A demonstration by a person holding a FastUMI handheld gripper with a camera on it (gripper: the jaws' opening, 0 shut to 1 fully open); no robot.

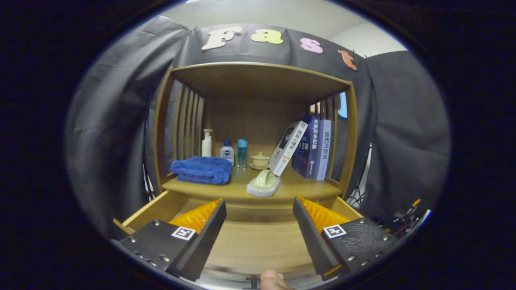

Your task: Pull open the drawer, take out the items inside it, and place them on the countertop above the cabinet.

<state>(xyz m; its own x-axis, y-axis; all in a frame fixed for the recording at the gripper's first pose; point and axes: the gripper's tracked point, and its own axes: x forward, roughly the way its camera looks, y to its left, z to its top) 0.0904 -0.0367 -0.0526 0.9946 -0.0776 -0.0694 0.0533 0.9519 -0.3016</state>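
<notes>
Wooden surface [294, 186] above the open drawer [250, 245] is crowded: towel [201, 170], soap dish [264, 183]. Gripper [258, 229] fingers spread wide, empty. Drawer contents not discernible; a placed item could knock the dish.

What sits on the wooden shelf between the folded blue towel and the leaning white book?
In the gripper view, between the folded blue towel and the leaning white book lies a pale green soap dish; behind it stands a small lidded cup.

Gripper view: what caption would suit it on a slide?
Open gripper above the pulled-out drawer, soap dish on the countertop.
</notes>
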